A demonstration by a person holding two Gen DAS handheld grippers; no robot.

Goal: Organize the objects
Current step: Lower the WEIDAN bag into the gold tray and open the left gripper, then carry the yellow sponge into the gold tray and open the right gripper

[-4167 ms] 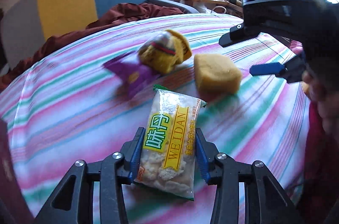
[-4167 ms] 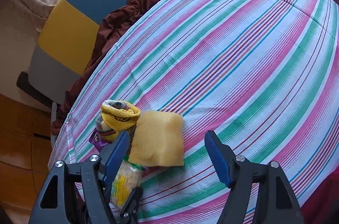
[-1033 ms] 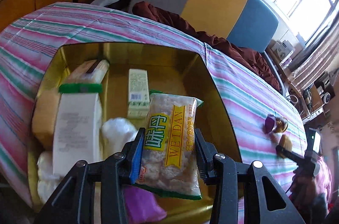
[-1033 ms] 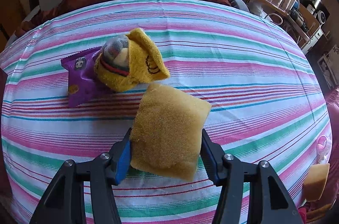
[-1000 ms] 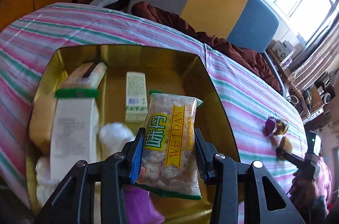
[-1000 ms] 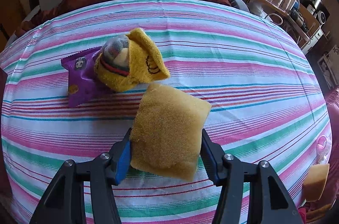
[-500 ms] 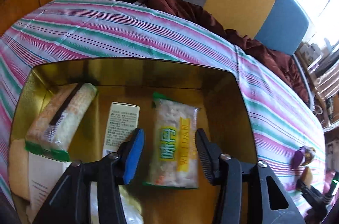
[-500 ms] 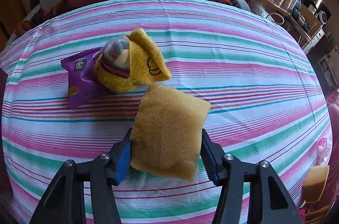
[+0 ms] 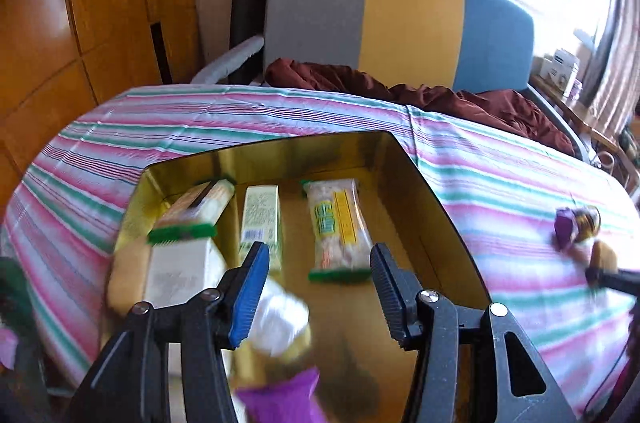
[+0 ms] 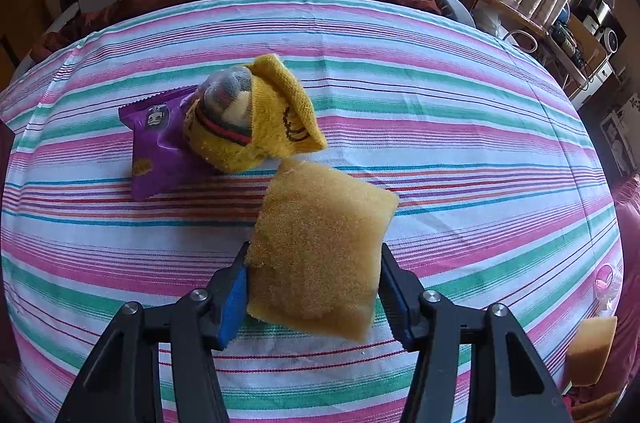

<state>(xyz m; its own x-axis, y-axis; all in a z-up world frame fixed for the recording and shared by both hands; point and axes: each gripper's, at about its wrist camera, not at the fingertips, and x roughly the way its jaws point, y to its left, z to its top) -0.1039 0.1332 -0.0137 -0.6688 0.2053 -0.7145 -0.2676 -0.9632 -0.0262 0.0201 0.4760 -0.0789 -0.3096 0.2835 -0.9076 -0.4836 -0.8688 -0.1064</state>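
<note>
My left gripper (image 9: pixel 316 295) is open and empty above a gold tin box (image 9: pixel 424 207). The clear Weidan snack packet (image 9: pixel 338 227) lies flat on the box floor beyond my fingertips. A pale green carton (image 9: pixel 261 219), a green-edged packet (image 9: pixel 192 211), a white box (image 9: pixel 180 271) and a purple packet (image 9: pixel 280 399) also lie in the box. My right gripper (image 10: pixel 312 287) is shut on a yellow sponge (image 10: pixel 320 247), held just above the striped cloth. Beyond it lie a yellow sock bundle (image 10: pixel 252 119) and a purple snack packet (image 10: pixel 160 147).
A striped cloth (image 10: pixel 440 95) covers the table. A grey, yellow and blue chair (image 9: pixel 400 23) with a maroon cloth (image 9: pixel 400 91) stands behind it. A second yellow sponge (image 10: pixel 590 347) sits at the right edge. My right gripper's tip (image 9: pixel 612 277) shows far right in the left view.
My left gripper let go of the Weidan packet into the gold box, opened and drew back upward. My right gripper stays shut on the sponge, almost still.
</note>
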